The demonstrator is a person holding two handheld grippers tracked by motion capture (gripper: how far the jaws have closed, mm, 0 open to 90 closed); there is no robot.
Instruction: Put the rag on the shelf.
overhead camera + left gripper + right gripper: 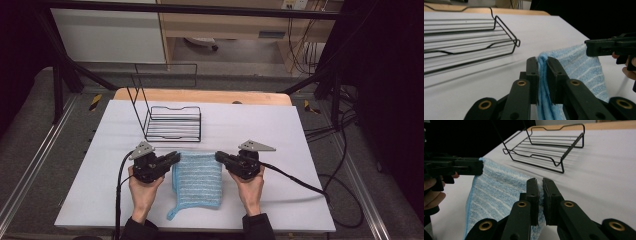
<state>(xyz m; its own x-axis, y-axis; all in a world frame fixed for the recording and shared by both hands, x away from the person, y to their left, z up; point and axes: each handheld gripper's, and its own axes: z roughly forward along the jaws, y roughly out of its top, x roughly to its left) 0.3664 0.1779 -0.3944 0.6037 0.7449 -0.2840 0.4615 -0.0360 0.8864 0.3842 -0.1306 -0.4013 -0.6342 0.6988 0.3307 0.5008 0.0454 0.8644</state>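
Observation:
A light blue striped towel lies near the front of the white table, its far edge lifted between the two grippers. My left gripper is shut on the towel's far left corner; in the left gripper view the towel is pinched between the black jaws. My right gripper is shut on the far right corner, and in the right gripper view the towel hangs away from the jaws. A loop dangles from the towel's near left corner.
A black wire rack stands on the white table behind the towel, with a tall wire back at its left. The rack is close ahead of the left gripper. Cables trail off the table's right side.

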